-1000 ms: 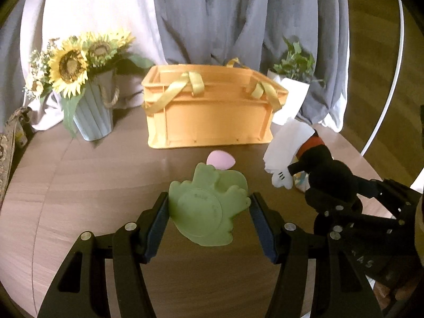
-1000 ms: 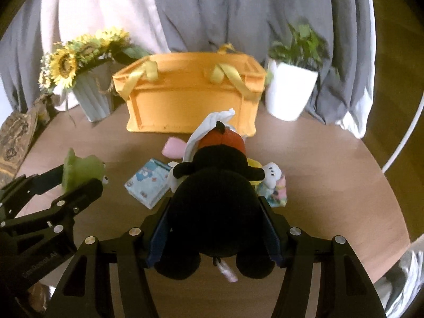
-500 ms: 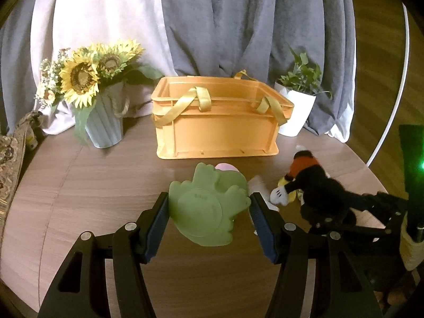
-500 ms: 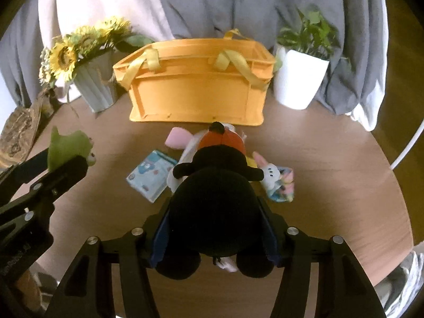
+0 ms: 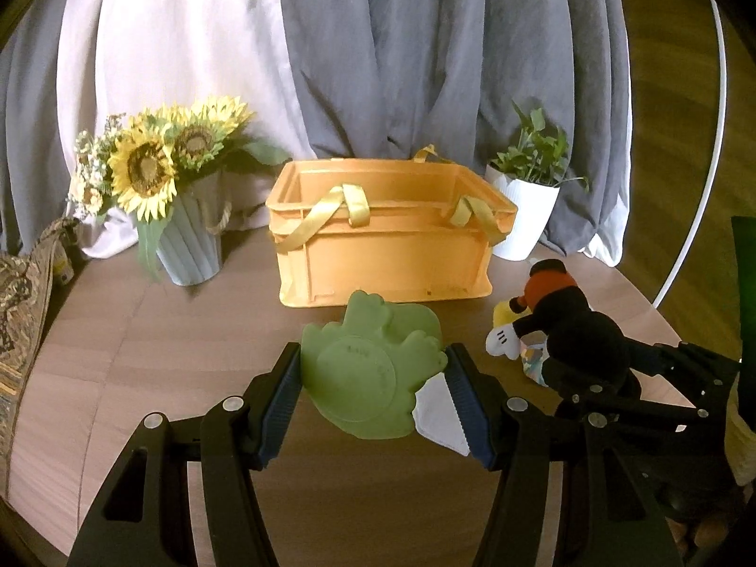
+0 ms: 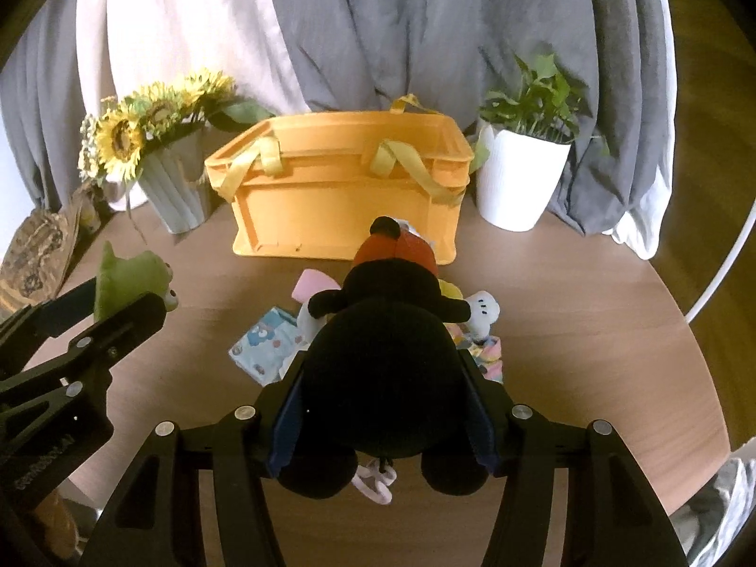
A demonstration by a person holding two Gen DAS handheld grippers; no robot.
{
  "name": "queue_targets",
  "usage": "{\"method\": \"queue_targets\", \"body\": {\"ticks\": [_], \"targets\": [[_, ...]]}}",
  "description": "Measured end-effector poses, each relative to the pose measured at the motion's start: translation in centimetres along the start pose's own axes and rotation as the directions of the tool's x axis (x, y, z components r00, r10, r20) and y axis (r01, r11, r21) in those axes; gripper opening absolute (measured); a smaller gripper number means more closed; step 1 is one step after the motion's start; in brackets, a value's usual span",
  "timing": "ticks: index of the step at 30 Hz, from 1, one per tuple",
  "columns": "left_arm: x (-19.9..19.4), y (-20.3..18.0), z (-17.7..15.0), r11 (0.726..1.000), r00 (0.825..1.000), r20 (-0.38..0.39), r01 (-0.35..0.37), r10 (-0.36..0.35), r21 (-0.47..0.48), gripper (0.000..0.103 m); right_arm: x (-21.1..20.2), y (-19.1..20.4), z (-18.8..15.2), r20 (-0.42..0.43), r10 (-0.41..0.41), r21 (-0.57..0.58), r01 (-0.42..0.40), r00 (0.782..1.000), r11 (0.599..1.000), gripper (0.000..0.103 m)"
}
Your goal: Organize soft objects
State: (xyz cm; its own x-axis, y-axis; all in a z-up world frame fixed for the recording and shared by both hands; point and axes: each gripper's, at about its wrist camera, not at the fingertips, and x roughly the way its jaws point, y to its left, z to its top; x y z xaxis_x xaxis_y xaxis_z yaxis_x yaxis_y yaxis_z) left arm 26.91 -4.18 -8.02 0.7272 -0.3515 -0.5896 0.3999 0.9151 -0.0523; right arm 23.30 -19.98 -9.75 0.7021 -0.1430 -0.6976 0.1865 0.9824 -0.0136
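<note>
My left gripper [image 5: 373, 373] is shut on a green frog plush [image 5: 371, 364] and holds it above the round wooden table [image 5: 141, 354]; the frog also shows in the right wrist view [image 6: 127, 279]. My right gripper [image 6: 382, 387] is shut on a black mouse plush [image 6: 382, 345] with an orange-red top, also in the left wrist view [image 5: 567, 321]. The orange crate [image 6: 340, 193] with yellow ribbon handles stands open behind both. A pink soft piece [image 6: 312, 283], a printed tissue pack [image 6: 264, 349] and a small white plush [image 6: 482, 312] lie on the table under the mouse.
A sunflower vase [image 5: 189, 236] stands left of the crate and a white potted plant [image 6: 519, 184] to its right. Grey and white curtains hang behind. A patterned bag [image 5: 23, 293] lies at the table's left edge.
Both grippers have risen and drawn back from the crate with their plush toys held. The crate's inside rim now shows more.
</note>
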Motion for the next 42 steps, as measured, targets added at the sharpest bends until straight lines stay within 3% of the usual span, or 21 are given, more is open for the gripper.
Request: {"method": "queue_targets", "body": {"ticks": [20,42], "targets": [[-1.4,-0.8,4.1,0.998,0.992,0.116,-0.051,0.048,0.024,0.060,-2.2,-1.1,3.7,0.130,0.020,0.009,-0.021,0.991,1.000,0.060],[0.4,-0.5,11.8,0.996,0.960,0.273,-0.075,0.062,0.038,0.060,-2.1,-1.9,11.3,0.277,0.055,0.007,-0.059,0.959,0.998,0.060]]}}
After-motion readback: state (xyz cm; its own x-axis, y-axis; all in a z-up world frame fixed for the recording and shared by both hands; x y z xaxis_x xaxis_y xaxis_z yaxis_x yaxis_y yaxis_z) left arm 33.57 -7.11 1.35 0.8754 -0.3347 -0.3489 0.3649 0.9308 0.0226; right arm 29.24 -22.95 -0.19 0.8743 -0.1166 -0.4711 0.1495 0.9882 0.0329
